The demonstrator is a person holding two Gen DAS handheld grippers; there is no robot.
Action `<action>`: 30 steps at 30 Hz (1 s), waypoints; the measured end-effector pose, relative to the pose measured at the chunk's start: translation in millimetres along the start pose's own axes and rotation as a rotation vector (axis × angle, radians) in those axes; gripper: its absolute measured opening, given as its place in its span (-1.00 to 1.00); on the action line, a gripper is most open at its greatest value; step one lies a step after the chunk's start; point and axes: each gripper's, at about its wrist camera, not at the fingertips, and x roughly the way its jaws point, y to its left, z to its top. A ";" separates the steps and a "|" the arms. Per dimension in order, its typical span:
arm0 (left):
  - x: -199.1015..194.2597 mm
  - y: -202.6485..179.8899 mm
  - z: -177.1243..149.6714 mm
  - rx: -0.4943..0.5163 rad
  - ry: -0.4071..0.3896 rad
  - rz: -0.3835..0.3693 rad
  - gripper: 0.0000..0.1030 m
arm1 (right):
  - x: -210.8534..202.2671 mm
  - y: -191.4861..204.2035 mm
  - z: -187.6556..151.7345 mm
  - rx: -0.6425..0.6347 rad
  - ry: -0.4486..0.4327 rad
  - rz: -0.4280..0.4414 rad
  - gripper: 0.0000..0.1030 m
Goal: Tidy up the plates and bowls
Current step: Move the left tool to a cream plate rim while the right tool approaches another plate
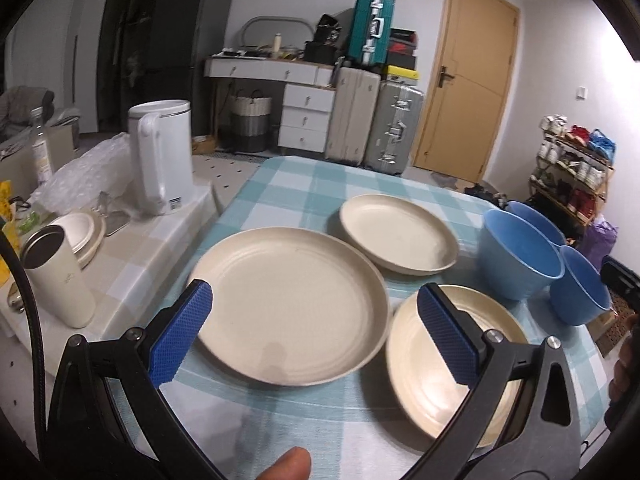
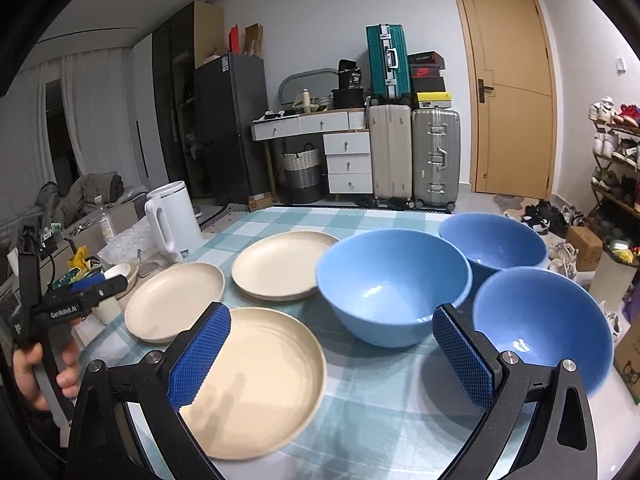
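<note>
Three cream plates lie apart on the checked tablecloth: a left one (image 1: 292,304) (image 2: 176,300), a far one (image 1: 398,232) (image 2: 280,264) and a near one (image 1: 444,364) (image 2: 256,376). Three blue bowls stand to their right: a middle one (image 1: 520,256) (image 2: 392,284), a far one (image 1: 536,216) (image 2: 494,240) and a near one (image 1: 580,288) (image 2: 544,332). My left gripper (image 1: 314,332) is open and empty above the left plate. My right gripper (image 2: 332,356) is open and empty above the table between the near plate and the bowls.
A white kettle (image 1: 162,156) (image 2: 174,220) and a cream tumbler (image 1: 58,276) stand on a side surface left of the table (image 1: 296,176). A small dish (image 1: 86,236) lies there too. Suitcases (image 2: 412,152), a door and a shoe rack (image 1: 572,172) are beyond.
</note>
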 end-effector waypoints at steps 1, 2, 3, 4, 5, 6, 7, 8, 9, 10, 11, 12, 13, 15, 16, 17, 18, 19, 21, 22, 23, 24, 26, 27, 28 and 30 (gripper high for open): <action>2.4 1.4 -0.1 -0.004 0.008 0.011 0.99 | 1.9 3.5 3.2 -0.002 0.004 0.005 0.99; 3.4 6.2 0.5 -0.011 0.016 0.020 0.99 | 4.5 7.0 6.4 -0.004 0.008 0.011 0.99; 6.0 8.5 0.5 -0.018 0.023 0.025 0.99 | 7.0 10.1 9.1 -0.006 0.011 0.016 0.99; 9.0 11.5 0.6 -0.024 0.032 0.030 0.99 | 9.2 13.8 12.6 -0.008 0.016 0.024 0.99; 10.2 15.8 0.7 -0.031 0.042 0.037 0.99 | 12.4 18.5 16.6 -0.013 0.026 0.035 0.99; 13.5 16.2 0.3 -0.033 0.049 0.041 0.99 | 15.0 22.3 19.5 -0.017 0.030 0.042 0.99; 17.4 17.5 0.5 -0.035 0.059 0.045 0.99 | 18.2 27.0 22.8 -0.024 0.034 0.050 0.99; 19.4 19.2 0.2 -0.035 0.066 0.051 0.99 | 22.1 32.3 26.1 -0.034 0.041 0.056 0.99; 20.9 22.5 0.1 -0.037 0.073 0.060 0.99 | 26.0 36.2 29.0 -0.040 0.046 0.058 0.99; 24.1 21.6 -0.4 -0.040 0.077 0.067 0.99 | 30.4 39.8 31.3 -0.047 0.054 0.060 0.99; 25.5 25.3 -0.5 -0.047 0.081 0.072 0.99 | 35.5 44.0 33.1 -0.053 0.063 0.061 0.99; 27.8 29.3 -0.8 -0.056 0.087 0.075 0.99 | 41.1 46.7 34.5 -0.057 0.071 0.063 0.99; 31.4 29.6 -1.3 -0.064 0.092 0.077 0.99 | 47.0 50.7 36.4 -0.059 0.083 0.066 0.99; 37.8 36.3 -2.8 -0.080 0.107 0.087 0.99 | 60.1 56.7 40.4 -0.065 0.100 0.073 0.99; 41.4 39.0 -3.5 -0.083 0.113 0.095 0.99 | 66.7 60.5 41.9 -0.067 0.111 0.073 0.99; 44.7 42.4 -4.5 -0.085 0.122 0.105 0.99 | 72.8 63.0 42.6 -0.068 0.121 0.074 0.99; 49.6 46.5 -5.8 -0.089 0.138 0.116 0.99 | 79.1 66.3 42.8 -0.069 0.129 0.079 0.99; 52.9 50.7 -6.9 -0.094 0.147 0.120 0.99 | 84.8 68.6 43.9 -0.069 0.137 0.082 0.99; 59.8 58.0 -9.4 -0.108 0.166 0.126 0.99 | 96.6 75.1 43.5 -0.077 0.160 0.092 0.99; 62.4 61.5 -9.8 -0.116 0.171 0.129 0.99 | 103.2 79.3 43.2 -0.087 0.172 0.096 0.99; 65.2 64.6 -10.8 -0.128 0.176 0.133 0.99 | 109.1 83.0 43.0 -0.096 0.182 0.101 0.99; 68.7 68.9 -11.8 -0.145 0.183 0.142 0.99 | 113.3 85.1 42.4 -0.103 0.191 0.109 0.99; 72.3 73.8 -14.1 -0.162 0.197 0.145 0.99 | 124.2 92.1 41.2 -0.121 0.215 0.139 0.99; 74.6 76.4 -15.1 -0.167 0.204 0.143 0.99 | 129.8 96.4 40.2 -0.132 0.226 0.152 0.99; 77.2 79.7 -15.8 -0.172 0.209 0.139 0.99 | 133.9 99.3 39.1 -0.140 0.232 0.157 0.99; 80.4 83.0 -16.7 -0.183 0.220 0.133 0.99 | 143.7 106.8 36.6 -0.160 0.247 0.175 0.99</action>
